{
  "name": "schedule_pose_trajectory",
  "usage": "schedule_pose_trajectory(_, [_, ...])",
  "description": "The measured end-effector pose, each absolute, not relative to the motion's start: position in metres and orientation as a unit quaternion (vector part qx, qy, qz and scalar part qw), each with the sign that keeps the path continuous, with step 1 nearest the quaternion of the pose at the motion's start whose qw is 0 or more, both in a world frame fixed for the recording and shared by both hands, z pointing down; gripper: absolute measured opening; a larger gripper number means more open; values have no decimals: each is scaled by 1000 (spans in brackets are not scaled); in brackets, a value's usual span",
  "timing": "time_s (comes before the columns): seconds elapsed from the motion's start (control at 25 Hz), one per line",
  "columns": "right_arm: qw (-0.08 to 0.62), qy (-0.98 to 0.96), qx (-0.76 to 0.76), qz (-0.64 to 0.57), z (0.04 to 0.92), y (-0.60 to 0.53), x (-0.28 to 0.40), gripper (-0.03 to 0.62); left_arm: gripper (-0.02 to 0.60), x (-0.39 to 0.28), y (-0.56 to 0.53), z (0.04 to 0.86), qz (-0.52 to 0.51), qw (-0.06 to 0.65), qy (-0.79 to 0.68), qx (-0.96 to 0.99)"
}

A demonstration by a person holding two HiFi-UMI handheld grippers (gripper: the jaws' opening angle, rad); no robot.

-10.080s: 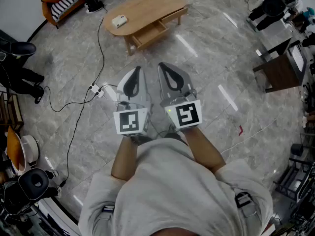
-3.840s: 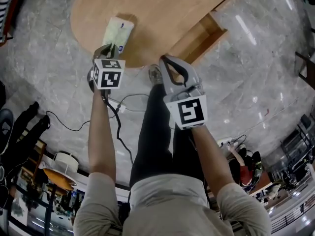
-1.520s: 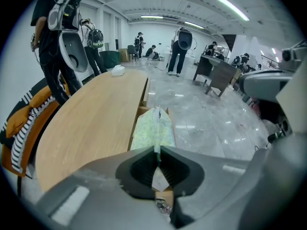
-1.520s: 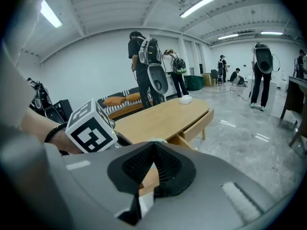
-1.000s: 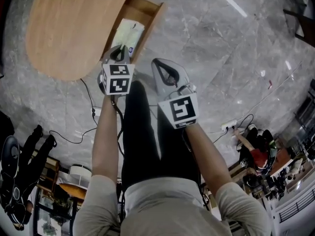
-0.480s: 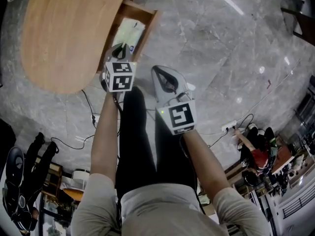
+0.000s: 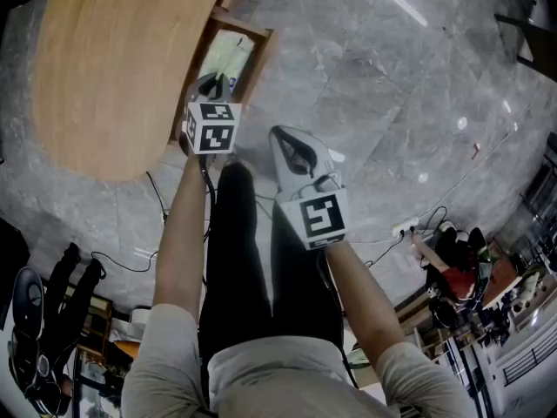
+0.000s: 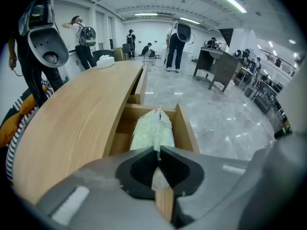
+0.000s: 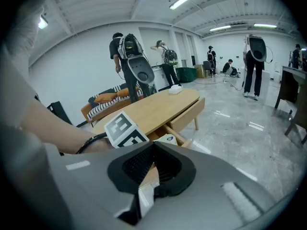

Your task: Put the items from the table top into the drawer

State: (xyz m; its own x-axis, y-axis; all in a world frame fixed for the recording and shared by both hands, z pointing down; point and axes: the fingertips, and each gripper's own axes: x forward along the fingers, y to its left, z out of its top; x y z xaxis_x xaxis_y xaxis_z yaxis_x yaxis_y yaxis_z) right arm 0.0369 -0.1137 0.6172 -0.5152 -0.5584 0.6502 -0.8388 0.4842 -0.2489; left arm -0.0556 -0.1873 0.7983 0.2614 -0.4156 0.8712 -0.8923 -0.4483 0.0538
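Left gripper view, pale green crinkled packet (image 8: 152, 128) in open drawer (image 8: 185, 128), left hand-held gripper (image 8: 157, 149) pinching its edge

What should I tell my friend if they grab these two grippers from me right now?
Left gripper: jaws shut on the near edge of the pale green packet, which lies along the open drawer.
Right gripper: jaws shut, nothing in them.
Done: the packet is off the table top and between the drawer's walls. I cannot tell whether it rests on the bottom.
Left: let go of the packet. A white item sits at the table's far end and probably goes in next.
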Motion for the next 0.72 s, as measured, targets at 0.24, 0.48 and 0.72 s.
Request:
schedule_pose_trajectory(0.24, [253, -823, 422, 284, 620, -105, 34, 7, 28, -48, -187, 809, 407, 297, -443, 741])
schedule_pose_trajectory(0.48, [257, -825, 416, 284, 620, -105, 31, 8, 29, -47, -188, 819, 412, 305, -448, 732])
schedule_pose_trajectory(0.72, [249, -834, 412, 269, 615, -113, 28, 8, 77, -47, -184, 822, 418, 314, -438, 731])
